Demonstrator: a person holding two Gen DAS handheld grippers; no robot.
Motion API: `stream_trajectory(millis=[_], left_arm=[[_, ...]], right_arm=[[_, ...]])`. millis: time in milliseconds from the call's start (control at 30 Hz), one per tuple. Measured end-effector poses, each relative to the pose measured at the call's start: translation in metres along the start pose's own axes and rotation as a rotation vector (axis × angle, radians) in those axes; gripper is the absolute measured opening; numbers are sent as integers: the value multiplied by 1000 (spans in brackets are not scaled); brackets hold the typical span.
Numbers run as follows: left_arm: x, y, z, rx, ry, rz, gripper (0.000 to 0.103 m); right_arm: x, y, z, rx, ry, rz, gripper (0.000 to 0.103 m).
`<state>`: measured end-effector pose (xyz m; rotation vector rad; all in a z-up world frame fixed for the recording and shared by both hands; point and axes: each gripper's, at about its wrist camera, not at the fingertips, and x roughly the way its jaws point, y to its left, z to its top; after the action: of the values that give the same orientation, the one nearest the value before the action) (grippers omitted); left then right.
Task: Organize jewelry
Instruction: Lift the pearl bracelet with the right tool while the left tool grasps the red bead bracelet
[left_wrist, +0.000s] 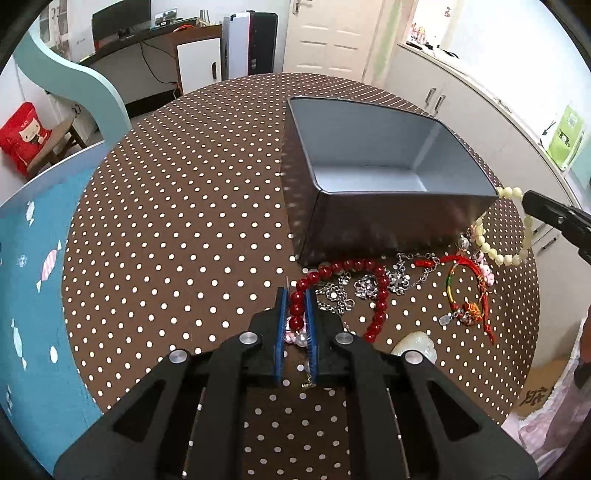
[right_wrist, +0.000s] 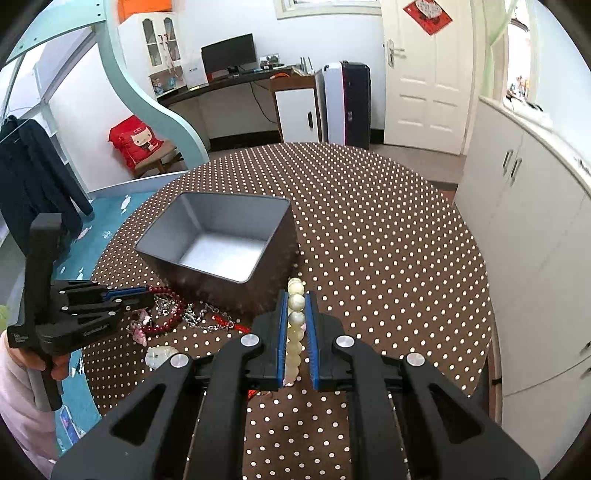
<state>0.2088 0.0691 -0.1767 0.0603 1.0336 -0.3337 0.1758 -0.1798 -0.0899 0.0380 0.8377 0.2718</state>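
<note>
A round worktop (left_wrist: 184, 206) under a brown cloth with white polka dots fills the middle of a domestic room: a white panelled door (right_wrist: 424, 74) stands at the back, white cupboards (right_wrist: 535, 229) run along the right, a dark desk with a monitor (right_wrist: 229, 53) sits against the far wall, and a pale blue curved bed frame (left_wrist: 92, 88) rises at the left beside a red cushion (right_wrist: 133, 142) on a stool. On the cloth sits an open grey metal box (left_wrist: 369, 218), rectangular, with nothing visible inside it. The jewelry lies on the cloth just in front of the box. The left hand-held gripper (left_wrist: 297, 306) is clamped on a red bead bracelet (left_wrist: 380, 295), its blue pads pressing a bead between them, while the rest of the loop lies among a tangle of silver chain (left_wrist: 369, 288); something pearly shows under the jaws, though the view there is too cramped to say what. Next to these lies a red cord bracelet (left_wrist: 469, 291) with green and gold wrapping, and a pale carved pendant (left_wrist: 417, 349) sits nearer the camera. The right hand-held gripper (right_wrist: 297, 314) is closed on a cream bead bracelet (right_wrist: 295, 325), the string running up between its pads, beside the box's near right corner. A hand (right_wrist: 55, 365) in a pink sleeve grips the left tool's handle.
</note>
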Motion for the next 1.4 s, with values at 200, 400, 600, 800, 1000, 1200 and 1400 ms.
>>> stream_trajectory(millis=[200,400,600,800,1000,1200,1400], left_arm=[[-17,4,-4,55,-57,24,27],[-1,-21,-2,208,-25,11,24],[6,-20,-1,193,0,18,24],[18,-11,11,122,-9,-17,7],[1,0,14,15,-72,-109,7],[-35,7,20,-51,-143,-192,7],[-67,-5,20,-76,-213,-235,7]], right_arm=[[3,0,0,8,14,-2,9],[12,0,0,18,34,31,9],[13,2,-1,17,40,38,9],[13,1,0,24,40,40,9],[8,3,2,13,29,26,9],[-2,9,3,-16,4,9,9],[-13,11,4,-22,-34,11,9]])
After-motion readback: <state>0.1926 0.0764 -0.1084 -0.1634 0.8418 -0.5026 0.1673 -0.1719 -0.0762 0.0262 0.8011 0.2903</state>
